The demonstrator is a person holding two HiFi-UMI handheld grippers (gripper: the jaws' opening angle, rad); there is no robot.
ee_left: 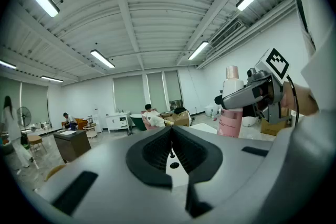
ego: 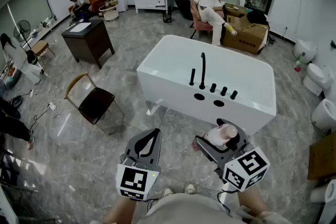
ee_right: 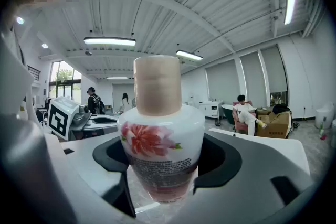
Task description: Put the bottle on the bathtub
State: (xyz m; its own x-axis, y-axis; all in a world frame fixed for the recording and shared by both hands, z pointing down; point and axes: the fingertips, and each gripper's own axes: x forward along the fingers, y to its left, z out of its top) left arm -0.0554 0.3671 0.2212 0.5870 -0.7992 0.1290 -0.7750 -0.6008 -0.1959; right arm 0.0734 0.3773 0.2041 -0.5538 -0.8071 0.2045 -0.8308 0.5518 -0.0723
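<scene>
Near right, right tool (ego: pixel 223 140) (ee_right: pixel 165 165): clamped on the white bottle with a pink flower print and beige cap (ego: pixel 224 134) (ee_right: pixel 160 128), which stands upright in it.
Bottle's place: in the air on the near side of the white freestanding bathtub (ego: pixel 173 86), not touching it.
Near left, left tool (ego: pixel 148 140) (ee_left: pixel 171 136): jaws together, nothing between them.
Bathtub's near ledge: tall black faucet (ego: pixel 202 71) and a row of black knobs (ego: pixel 223 91).
Left of bathtub: dark-seated wooden chair (ego: pixel 94 102).
Far side: seated person (ego: pixel 210 8).
</scene>
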